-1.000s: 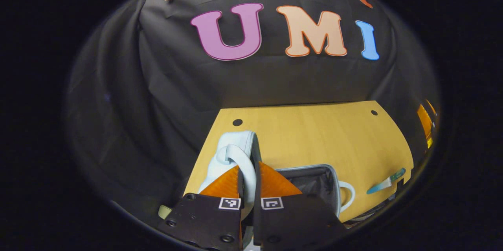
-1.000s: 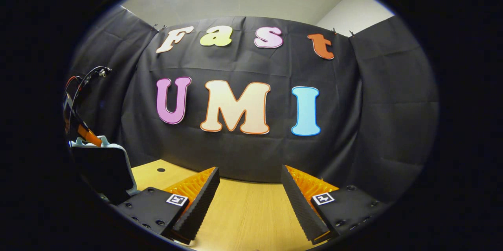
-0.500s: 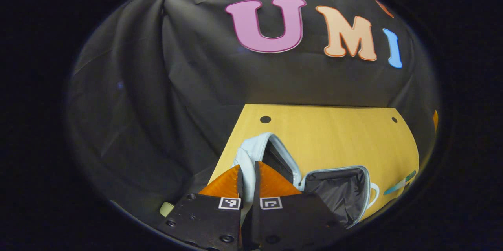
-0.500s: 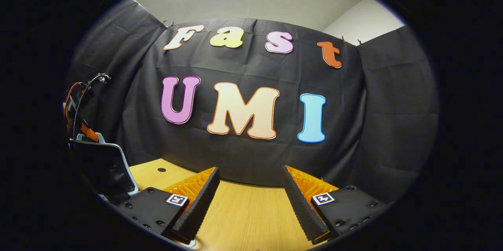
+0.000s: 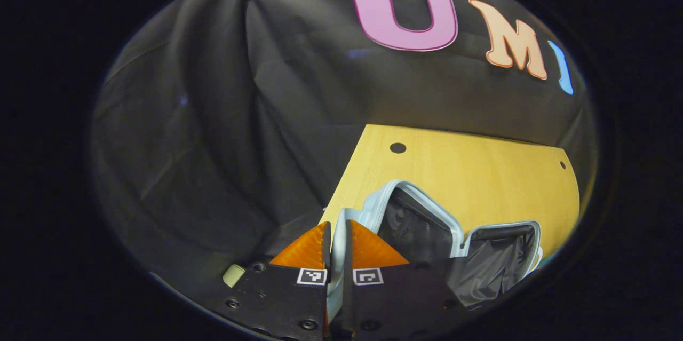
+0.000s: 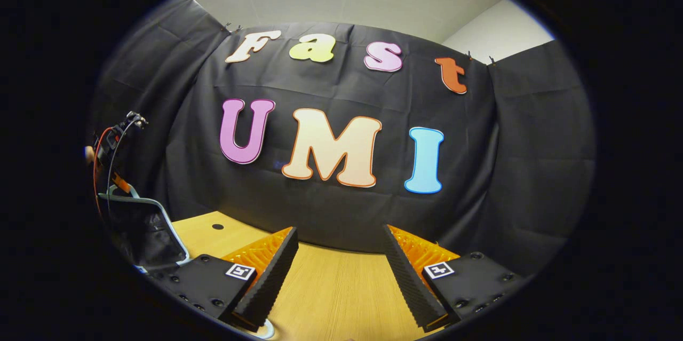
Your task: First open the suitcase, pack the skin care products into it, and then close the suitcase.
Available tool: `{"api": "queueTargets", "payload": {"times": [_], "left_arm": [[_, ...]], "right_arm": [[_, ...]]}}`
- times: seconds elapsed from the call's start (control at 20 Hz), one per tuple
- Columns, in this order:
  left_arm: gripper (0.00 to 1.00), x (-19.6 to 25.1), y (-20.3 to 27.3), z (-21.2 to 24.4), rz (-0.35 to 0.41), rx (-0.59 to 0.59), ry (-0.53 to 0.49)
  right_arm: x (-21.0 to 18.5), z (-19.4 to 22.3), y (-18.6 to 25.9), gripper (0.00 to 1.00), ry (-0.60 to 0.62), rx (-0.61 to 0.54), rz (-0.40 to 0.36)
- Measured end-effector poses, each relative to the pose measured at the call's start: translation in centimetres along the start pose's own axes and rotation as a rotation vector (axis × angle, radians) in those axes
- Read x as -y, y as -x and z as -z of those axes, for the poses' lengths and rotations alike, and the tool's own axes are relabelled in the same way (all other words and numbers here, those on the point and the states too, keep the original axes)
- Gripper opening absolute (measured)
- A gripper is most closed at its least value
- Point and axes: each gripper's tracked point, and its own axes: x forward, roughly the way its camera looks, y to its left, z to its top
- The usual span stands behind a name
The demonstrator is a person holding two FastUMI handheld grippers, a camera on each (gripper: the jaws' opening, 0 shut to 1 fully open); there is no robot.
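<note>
A light-blue suitcase lies open on the wooden table point(image 5: 469, 170). Its lid point(image 5: 411, 213), lined in black, stands tilted up beside the base point(image 5: 501, 258), whose dark inside faces me. My left gripper point(image 5: 337, 226) is shut on the lid's light-blue handle strip point(image 5: 337, 245), which runs between both fingers. In the right gripper view the raised lid point(image 6: 147, 229) stands at the far left, with the left gripper point(image 6: 120, 181) and its cables above it. My right gripper point(image 6: 339, 255) hovers open over the table point(image 6: 341, 293), nothing between its fingers.
The black cloth wall closes off the back and left of the table. Two small round holes point(image 5: 397, 147) mark the table's far side. A small pale object point(image 5: 233, 275) shows low at the left beside my left gripper.
My left gripper has swung left with the handle, tipping the lid further away from the base, so the black lining now faces me. The right gripper has barely moved.
</note>
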Motion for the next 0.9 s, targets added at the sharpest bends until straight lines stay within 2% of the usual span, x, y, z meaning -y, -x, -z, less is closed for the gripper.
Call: {"api": "queueTargets", "payload": {"times": [0.2, 0.4, 0.5, 0.55, 0.6, 0.75, 0.9], "left_arm": [[0.03, -1.1, -2.3, 2.7, -0.014, -0.076, 0.053], [0.03, -1.3, -3.7, 3.8, -0.07, -0.11, 0.069], [0.15, -1.7, -3.5, 3.6, -0.139, -0.092, 0.068], [0.24, -1.3, -3.5, 3.4, -0.137, -0.066, 0.082], [0.22, -0.9, -3.5, 2.7, -0.121, -0.031, 0.099], [0.9, 1.2, -2.5, -0.3, -0.142, 0.136, 0.105], [0.92, 3.9, 1.1, -4.1, -0.118, 0.293, 0.146]], "right_arm": [[0.2, 0.3, -0.1, 0.99, 0.003, -0.008, 0.005], [0.2, 0.5, -0.1, 0.98, 0.002, -0.017, 0.0], [0.3, 0.7, -0.2, 0.98, 0.001, -0.022, -0.002], [0.4, 0.8, -0.2, 0.99, -0.001, -0.024, -0.004], [0.6, 0.9, -0.2, 0.99, -0.004, -0.026, -0.005], [1.4, 0.9, -0.2, 0.99, -0.023, -0.028, -0.008], [3.1, 0.3, 0.0, 0.99, -0.037, -0.008, -0.005]]}}
